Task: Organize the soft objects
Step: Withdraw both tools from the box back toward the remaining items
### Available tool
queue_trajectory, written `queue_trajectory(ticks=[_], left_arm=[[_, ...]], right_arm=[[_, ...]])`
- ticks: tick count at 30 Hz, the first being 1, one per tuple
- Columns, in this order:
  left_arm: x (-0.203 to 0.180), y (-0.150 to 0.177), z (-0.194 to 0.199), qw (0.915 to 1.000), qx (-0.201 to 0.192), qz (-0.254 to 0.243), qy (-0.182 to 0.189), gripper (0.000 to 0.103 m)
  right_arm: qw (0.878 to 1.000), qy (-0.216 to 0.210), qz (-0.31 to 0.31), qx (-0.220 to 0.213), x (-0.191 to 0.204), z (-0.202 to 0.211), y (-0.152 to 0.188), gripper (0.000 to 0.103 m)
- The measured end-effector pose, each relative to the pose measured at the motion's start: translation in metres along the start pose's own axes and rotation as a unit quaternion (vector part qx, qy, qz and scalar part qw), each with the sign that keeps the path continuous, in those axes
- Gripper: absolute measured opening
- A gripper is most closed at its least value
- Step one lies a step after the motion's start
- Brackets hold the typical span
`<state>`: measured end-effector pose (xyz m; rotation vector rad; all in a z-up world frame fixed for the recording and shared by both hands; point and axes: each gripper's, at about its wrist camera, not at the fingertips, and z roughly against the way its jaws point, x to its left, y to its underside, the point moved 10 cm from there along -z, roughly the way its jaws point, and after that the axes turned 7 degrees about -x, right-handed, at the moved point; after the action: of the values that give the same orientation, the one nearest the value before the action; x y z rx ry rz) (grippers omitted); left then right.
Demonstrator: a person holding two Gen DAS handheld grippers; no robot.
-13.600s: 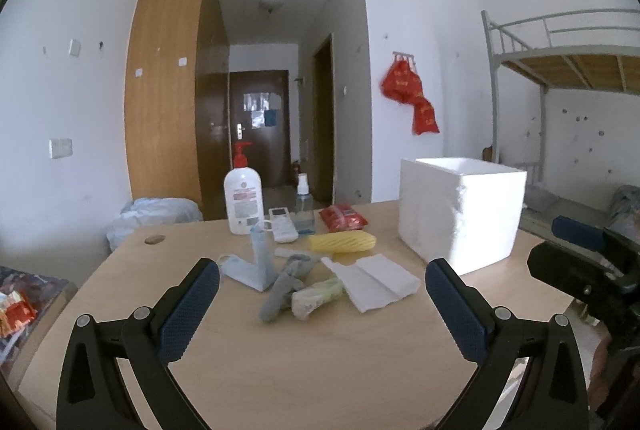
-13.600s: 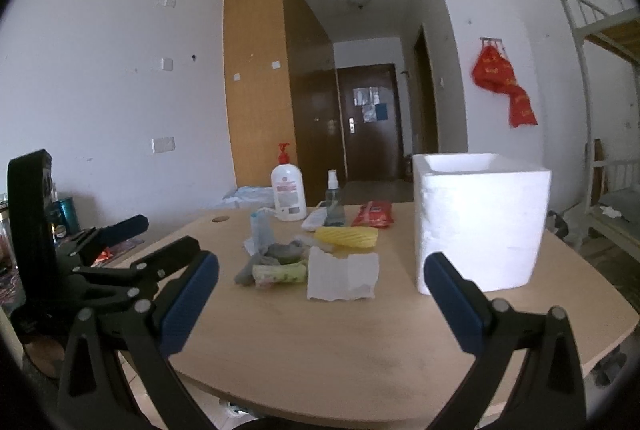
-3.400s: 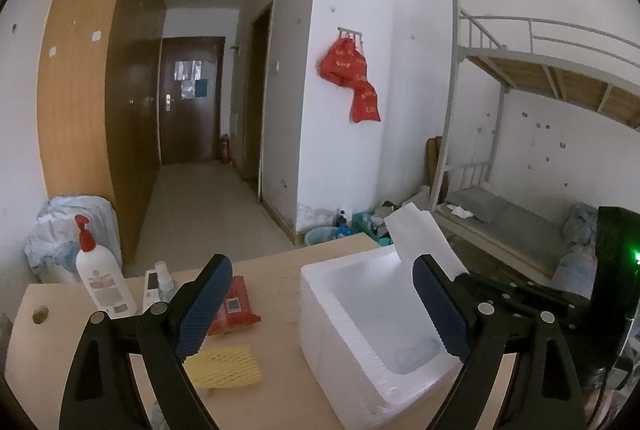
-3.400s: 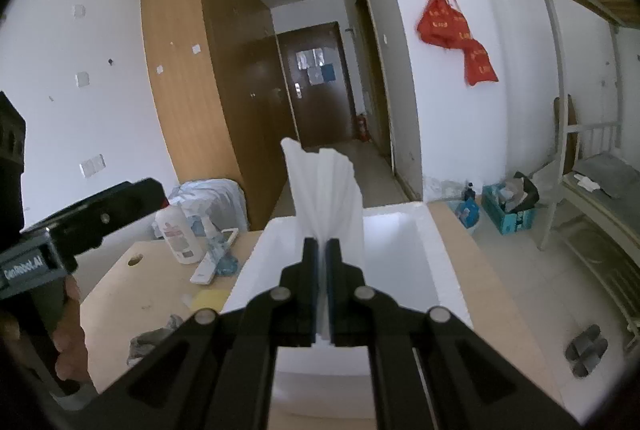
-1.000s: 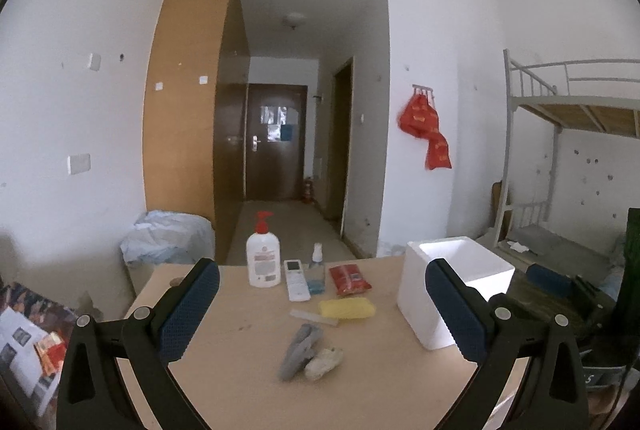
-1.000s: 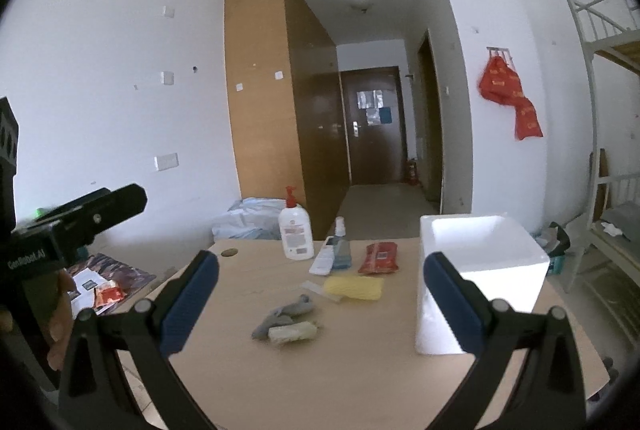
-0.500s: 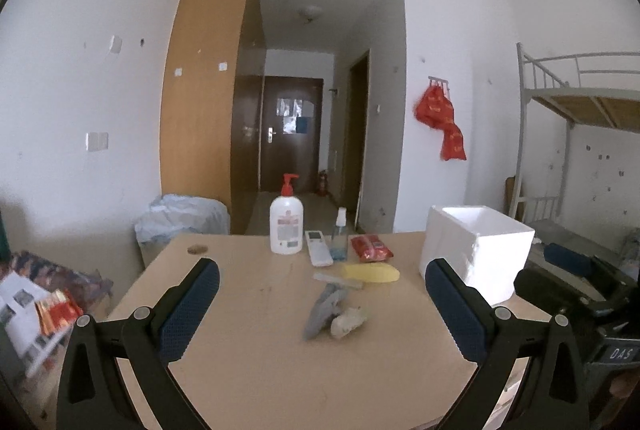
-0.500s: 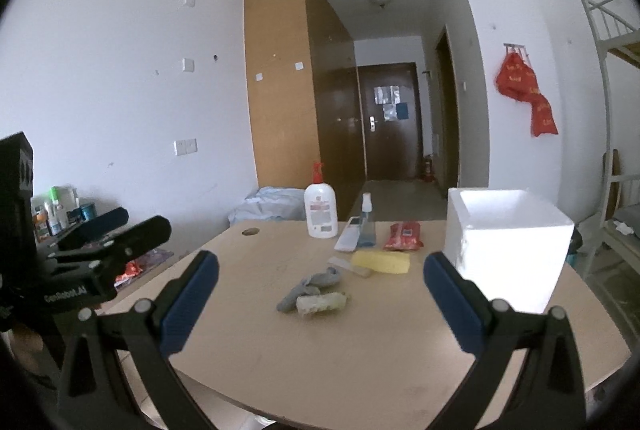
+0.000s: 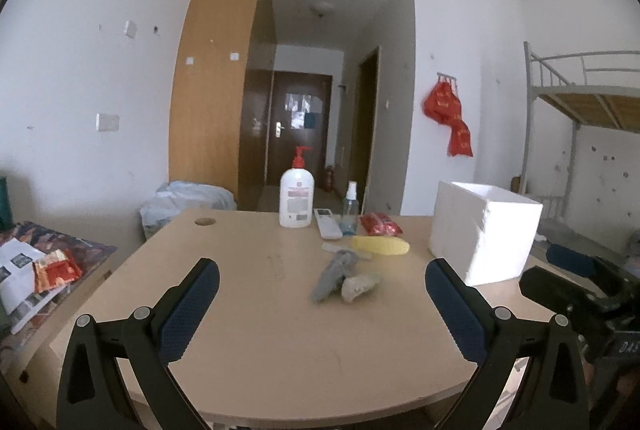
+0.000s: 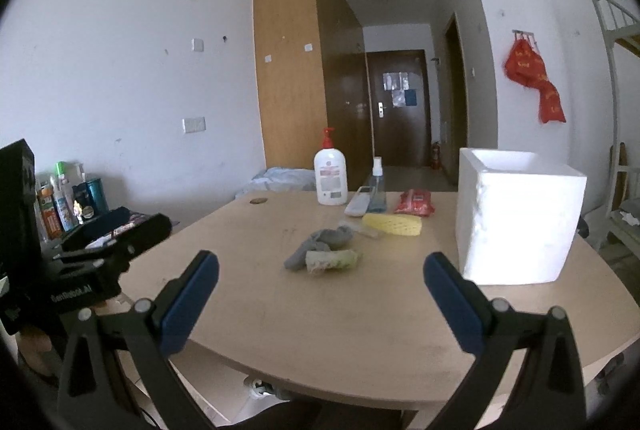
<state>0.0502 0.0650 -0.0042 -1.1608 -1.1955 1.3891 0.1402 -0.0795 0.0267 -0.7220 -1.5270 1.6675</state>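
A: What is seen from the left wrist?

B: The left gripper (image 9: 322,304) is held wide open, with nothing between its fingers. It is kept above the near edge of the table (image 9: 248,330). A gray sock (image 9: 334,274) and a pale rolled cloth (image 9: 360,285) are laid side by side, touching, at about 12 o'clock from the gripper. A yellow sponge (image 9: 380,245) is placed behind them. The white foam box (image 9: 484,232) is set at about 2 o'clock, well apart from the soft things.

A: And from the right wrist?

B: The right gripper (image 10: 320,296) is also spread open and empty. The gray sock (image 10: 320,244) and the pale rolled cloth (image 10: 331,260) are seen at 12 o'clock. The yellow sponge (image 10: 392,224) is found at 1 o'clock, and the white foam box (image 10: 518,226) at 2 o'clock. A lotion bottle (image 10: 330,175), a spray bottle (image 10: 377,185), a remote (image 10: 357,203) and a red packet (image 10: 414,202) are lined up at the far side.

A: How much is done?

B: It cannot be told what is inside the box. Three soft things are left out on the table, so work is likely left. A sock or cloth could be picked next.
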Motion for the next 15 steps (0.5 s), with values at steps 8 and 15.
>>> queue_trajectory(ticks=[8, 15], left_arm=[[-0.001, 0.008, -0.005, 1.0, 0.008, 0.002, 0.005, 0.103], [-0.002, 0.029, -0.028, 0.9994, 0.035, -0.004, 0.004, 0.103]], right_arm=[[1.0, 0.002, -0.008, 0.004, -0.001, -0.003, 0.003, 0.103], [1.0, -0.001, -0.018, 0.021, -0.008, -0.02, 0.012, 0.103]])
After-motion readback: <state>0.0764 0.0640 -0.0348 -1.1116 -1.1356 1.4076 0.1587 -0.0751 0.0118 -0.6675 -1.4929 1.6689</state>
